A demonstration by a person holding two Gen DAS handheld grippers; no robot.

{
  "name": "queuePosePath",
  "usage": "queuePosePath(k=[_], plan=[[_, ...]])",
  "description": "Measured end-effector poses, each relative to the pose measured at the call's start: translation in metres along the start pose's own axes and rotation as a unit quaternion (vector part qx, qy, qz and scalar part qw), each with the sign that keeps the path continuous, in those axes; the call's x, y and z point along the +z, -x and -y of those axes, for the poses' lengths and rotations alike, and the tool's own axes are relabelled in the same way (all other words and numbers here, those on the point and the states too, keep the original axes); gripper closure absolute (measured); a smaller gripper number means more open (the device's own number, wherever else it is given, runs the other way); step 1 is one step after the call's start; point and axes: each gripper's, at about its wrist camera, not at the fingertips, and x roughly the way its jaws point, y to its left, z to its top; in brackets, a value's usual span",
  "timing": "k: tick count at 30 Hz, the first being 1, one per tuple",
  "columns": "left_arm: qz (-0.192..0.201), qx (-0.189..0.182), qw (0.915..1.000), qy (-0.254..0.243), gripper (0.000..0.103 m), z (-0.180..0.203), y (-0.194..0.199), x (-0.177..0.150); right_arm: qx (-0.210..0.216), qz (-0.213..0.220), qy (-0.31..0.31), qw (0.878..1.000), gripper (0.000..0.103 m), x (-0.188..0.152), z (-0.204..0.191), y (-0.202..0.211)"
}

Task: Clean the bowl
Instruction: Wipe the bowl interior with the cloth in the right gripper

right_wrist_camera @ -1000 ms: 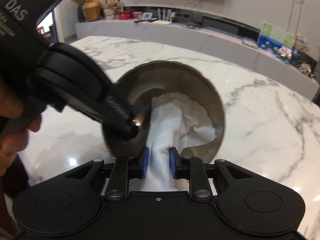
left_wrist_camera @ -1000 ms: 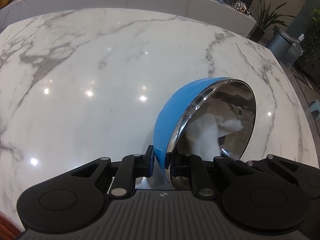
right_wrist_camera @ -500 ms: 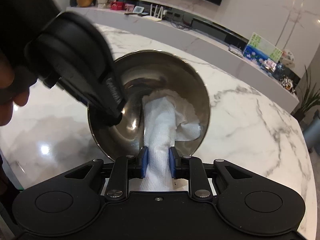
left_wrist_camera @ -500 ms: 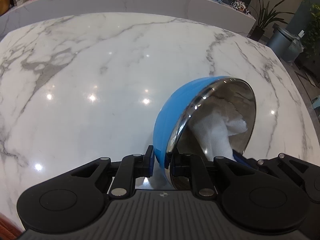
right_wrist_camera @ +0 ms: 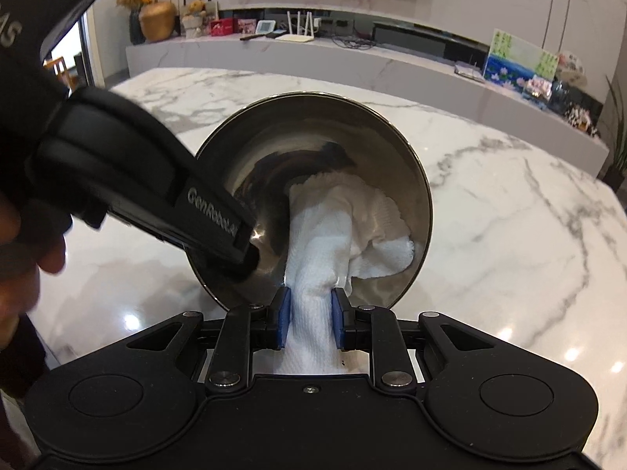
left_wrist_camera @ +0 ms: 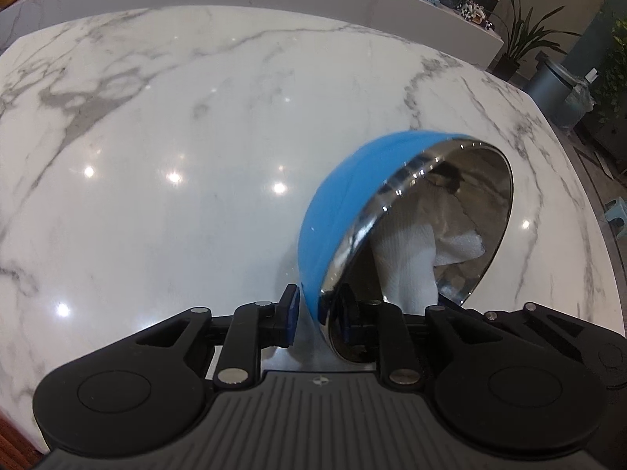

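A bowl (left_wrist_camera: 337,211), blue outside and shiny steel inside, is held tilted on its side above the marble table. My left gripper (left_wrist_camera: 317,315) is shut on its rim, one finger outside and one inside. In the right wrist view the bowl's steel inside (right_wrist_camera: 313,149) faces me. My right gripper (right_wrist_camera: 311,311) is shut on a white cloth (right_wrist_camera: 333,219), whose bunched end presses against the inside of the bowl. The cloth also shows in the left wrist view (left_wrist_camera: 407,250). The left gripper's body (right_wrist_camera: 156,196) crosses the bowl's left rim.
The white marble table (left_wrist_camera: 176,125) spreads under and beyond the bowl. A long marble counter (right_wrist_camera: 352,55) with small items runs behind it. A potted plant (left_wrist_camera: 521,39) and a grey bin (left_wrist_camera: 556,86) stand off the table's far right.
The cloth has shifted inside the bowl, its bunched end now lower and more to the right. The bowl has tilted slightly; both grips are unchanged.
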Motion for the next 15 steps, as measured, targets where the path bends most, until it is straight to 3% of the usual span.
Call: queuePosePath(k=[10,15], plan=[[0.001,0.006,0.9996,-0.029,0.087,0.007,0.000,0.000,-0.013,-0.008,0.021,1.000,0.083,0.000,-0.005,-0.001],[0.016,0.031,0.9977,-0.059,0.090,0.016,0.005,0.003,-0.093,-0.004,0.110,0.989,0.084,-0.004,-0.022,-0.004]])
